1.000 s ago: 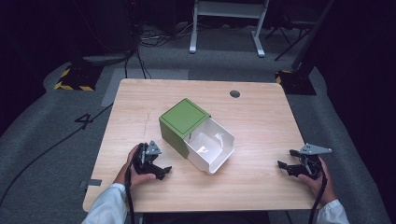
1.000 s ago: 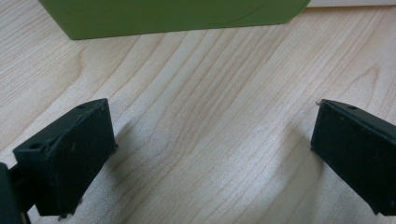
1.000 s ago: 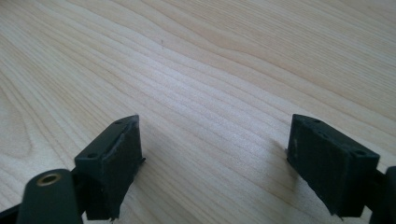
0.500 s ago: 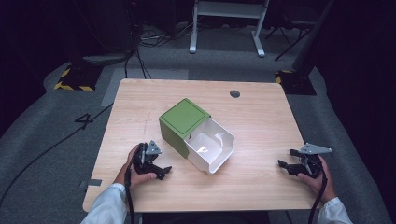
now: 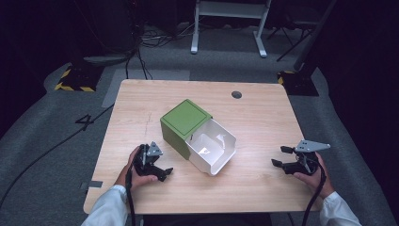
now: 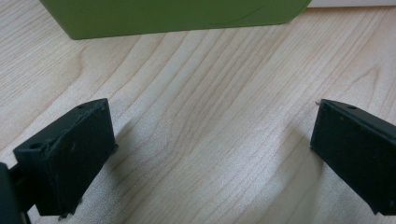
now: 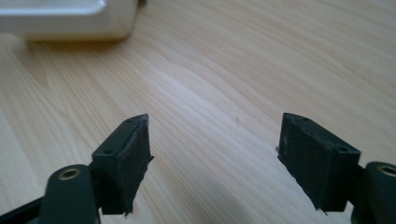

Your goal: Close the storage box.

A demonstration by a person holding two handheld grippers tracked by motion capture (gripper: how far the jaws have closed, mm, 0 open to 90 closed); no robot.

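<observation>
Green box [image 5: 184, 125] sat mid-table [image 5: 263, 117], white drawer [image 5: 211, 147] pulled out toward the near-right, looked empty. Left gripper [image 5: 157, 170] rested on the table near the box's near-left side, jaws apart, nothing between them. Right gripper [image 5: 281, 157] lay well apart to the right, jaws spread too — empty. Risk, as a guess: the box looked light, so a one-sided push on the drawer could slide or twist the whole thing — bracing the green shell would prevent that.
</observation>
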